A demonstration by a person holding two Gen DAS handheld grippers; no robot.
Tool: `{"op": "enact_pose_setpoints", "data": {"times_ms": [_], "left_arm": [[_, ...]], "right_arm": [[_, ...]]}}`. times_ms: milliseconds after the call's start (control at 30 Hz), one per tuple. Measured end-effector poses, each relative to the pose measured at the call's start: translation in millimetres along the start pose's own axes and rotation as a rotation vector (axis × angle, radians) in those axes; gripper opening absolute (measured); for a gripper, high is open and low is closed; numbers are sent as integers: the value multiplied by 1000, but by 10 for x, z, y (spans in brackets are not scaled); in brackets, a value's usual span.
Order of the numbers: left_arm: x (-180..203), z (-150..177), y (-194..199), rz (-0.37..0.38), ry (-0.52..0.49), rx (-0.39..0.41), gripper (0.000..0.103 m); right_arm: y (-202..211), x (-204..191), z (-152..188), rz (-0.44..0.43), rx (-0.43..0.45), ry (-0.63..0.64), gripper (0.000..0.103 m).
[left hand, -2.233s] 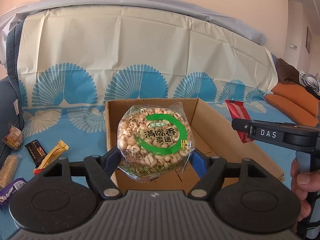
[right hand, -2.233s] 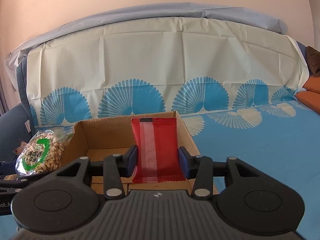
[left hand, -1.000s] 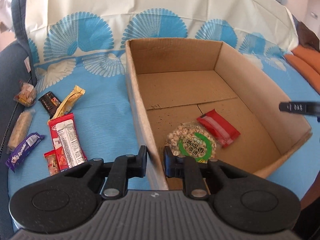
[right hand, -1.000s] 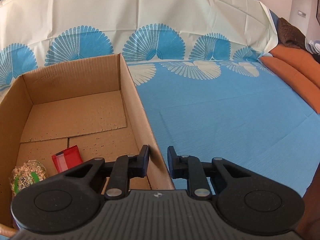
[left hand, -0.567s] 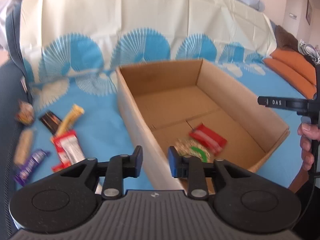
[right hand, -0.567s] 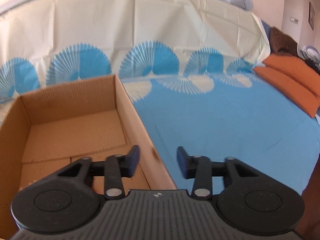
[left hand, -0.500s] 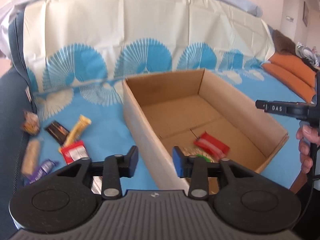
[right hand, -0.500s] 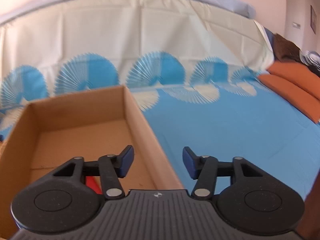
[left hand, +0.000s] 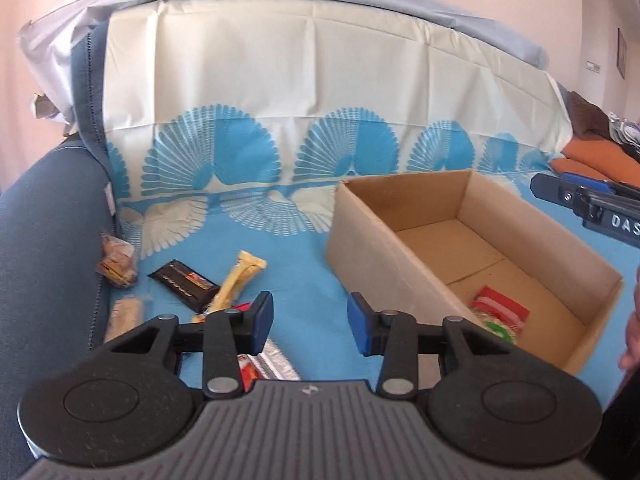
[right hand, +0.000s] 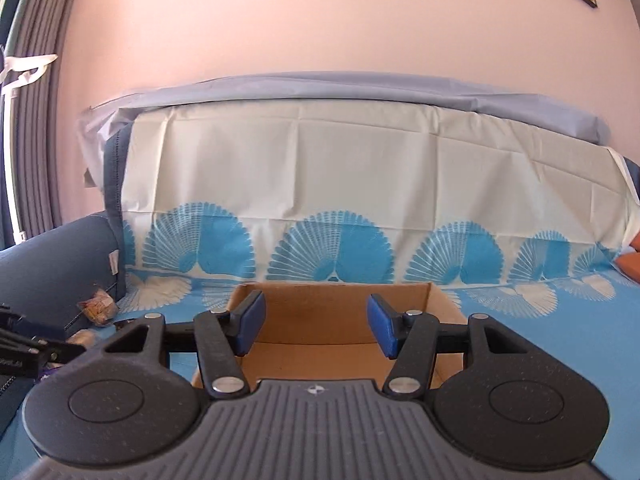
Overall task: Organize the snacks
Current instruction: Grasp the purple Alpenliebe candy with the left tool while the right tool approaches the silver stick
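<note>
Snacks point(left hand: 208, 288) at 9 o'clock of box point(left hand: 372, 240): swing empty, parted left gripper point(left hand: 310, 322) low over one; right gripper point(right hand: 314, 326) also parted, empty.

The round clear bag of puffed grain with a green ring point(left hand: 498, 330) and the flat red foil packet point(left hand: 502, 308), each gripped two seconds ago, now lie in the brown cardboard box point(left hand: 400, 256). The left gripper point(left hand: 310, 322) and right gripper point(right hand: 313, 326) are empty; the left's jaws narrowed slightly just now. The box has shifted toward frame right in the left view.
</note>
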State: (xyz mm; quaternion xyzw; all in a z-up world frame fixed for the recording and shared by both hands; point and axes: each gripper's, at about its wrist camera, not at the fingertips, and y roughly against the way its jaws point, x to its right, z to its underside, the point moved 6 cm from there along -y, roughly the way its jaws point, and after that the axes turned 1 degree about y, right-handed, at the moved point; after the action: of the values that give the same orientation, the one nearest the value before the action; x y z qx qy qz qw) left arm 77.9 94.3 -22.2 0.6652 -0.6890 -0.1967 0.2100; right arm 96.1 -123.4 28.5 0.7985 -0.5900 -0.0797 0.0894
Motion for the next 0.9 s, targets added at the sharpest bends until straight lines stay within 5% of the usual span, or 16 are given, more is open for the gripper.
{"op": "enact_pose_setpoints", "data": {"times_ms": [100, 267, 600, 800, 900], "left_arm": [[-114, 39, -126, -30, 19, -64, 14], [-319, 77, -244, -51, 51, -104, 9], [-912, 159, -440, -195, 218, -195, 9], [-1305, 270, -523, -274, 314, -239, 10], [-1361, 348, -641, -300, 278, -287, 13]], "right_arm": [[-40, -279, 6, -57, -7, 8, 58], [-93, -703, 57, -179, -38, 11, 57], [-110, -1487, 190, -407, -69, 64, 42], [-293, -1869, 493, -463, -210, 108, 42], [-482, -1977, 720, -438, -321, 129, 42]]}}
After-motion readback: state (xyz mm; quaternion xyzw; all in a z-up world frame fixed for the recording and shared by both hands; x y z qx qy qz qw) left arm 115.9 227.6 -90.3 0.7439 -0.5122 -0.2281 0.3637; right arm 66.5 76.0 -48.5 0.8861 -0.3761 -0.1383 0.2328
